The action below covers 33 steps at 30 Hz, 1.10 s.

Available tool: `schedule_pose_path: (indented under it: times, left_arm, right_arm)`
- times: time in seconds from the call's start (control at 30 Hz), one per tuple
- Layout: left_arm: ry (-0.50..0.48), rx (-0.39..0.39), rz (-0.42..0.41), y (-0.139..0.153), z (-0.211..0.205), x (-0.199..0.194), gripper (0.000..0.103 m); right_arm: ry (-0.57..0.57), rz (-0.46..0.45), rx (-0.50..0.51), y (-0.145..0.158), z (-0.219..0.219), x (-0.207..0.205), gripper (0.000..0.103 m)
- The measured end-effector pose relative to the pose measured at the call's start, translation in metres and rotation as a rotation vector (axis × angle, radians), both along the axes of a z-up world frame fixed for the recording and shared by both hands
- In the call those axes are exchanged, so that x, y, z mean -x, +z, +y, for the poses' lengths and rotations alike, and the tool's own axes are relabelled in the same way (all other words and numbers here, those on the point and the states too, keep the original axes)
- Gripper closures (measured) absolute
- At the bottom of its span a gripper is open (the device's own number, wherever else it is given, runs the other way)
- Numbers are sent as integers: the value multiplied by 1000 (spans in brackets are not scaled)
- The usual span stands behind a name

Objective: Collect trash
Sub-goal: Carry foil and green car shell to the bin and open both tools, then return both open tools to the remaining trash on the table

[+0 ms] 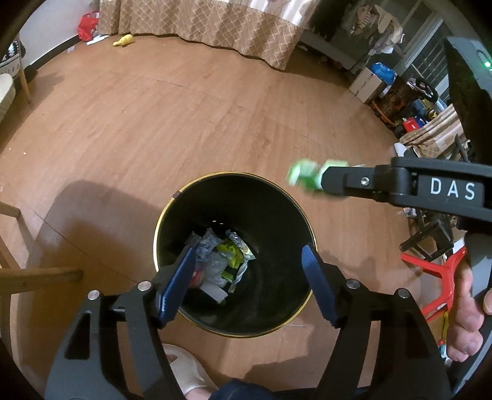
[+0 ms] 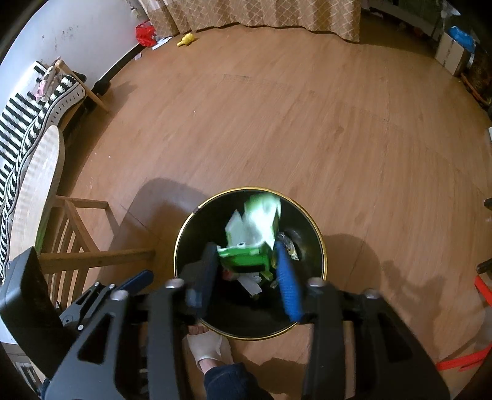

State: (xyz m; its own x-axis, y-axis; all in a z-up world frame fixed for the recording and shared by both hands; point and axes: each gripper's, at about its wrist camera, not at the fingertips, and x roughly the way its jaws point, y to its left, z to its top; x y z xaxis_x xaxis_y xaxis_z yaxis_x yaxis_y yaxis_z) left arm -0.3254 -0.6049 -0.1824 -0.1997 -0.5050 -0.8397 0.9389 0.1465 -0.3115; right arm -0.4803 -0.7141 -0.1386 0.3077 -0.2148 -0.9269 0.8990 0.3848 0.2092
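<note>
A black bin with a gold rim (image 1: pixel 303 215) (image 2: pixel 319 240) stands on the wood floor and holds several wrappers (image 1: pixel 224 258). My left gripper (image 1: pixel 250 277) is open and empty above the bin's near side. My right gripper (image 2: pixel 246 270) is shut on a green and white carton (image 2: pixel 252 234) over the bin mouth. In the left wrist view the right gripper (image 1: pixel 323 181) reaches in from the right with the blurred carton (image 1: pixel 303 175) just outside the rim.
A yellow object (image 1: pixel 124 40) (image 2: pixel 186 39) and a red bag (image 1: pixel 87 26) (image 2: pixel 145 33) lie by the curtain. A wooden chair (image 2: pixel 77 240) and striped sofa (image 2: pixel 27 123) stand left. Boxes and toys (image 1: pixel 399 98) crowd the right. My foot (image 2: pixel 209 347) is beside the bin.
</note>
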Motion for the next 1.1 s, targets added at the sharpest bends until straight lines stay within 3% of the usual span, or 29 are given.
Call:
schedule_pose_path:
  times: [0.03, 0.37, 0.57, 0.8, 1.1]
  left_arm:
    - [1, 2, -8, 1, 1, 0, 31]
    - [6, 22, -43, 17, 15, -11, 27]
    - [90, 110, -88, 66, 54, -46, 12]
    - [321, 216, -207, 139, 151, -145, 7]
    - [731, 151, -380, 170, 343, -309, 7]
  right_arm:
    - [-1, -3, 9, 2, 0, 0, 32]
    - [-4, -34, 46, 17, 10, -9, 30]
    - [10, -86, 141, 55, 28, -33, 21]
    - [142, -228, 244, 107, 83, -122, 17]
    - [486, -297, 240, 124, 208, -298, 17]
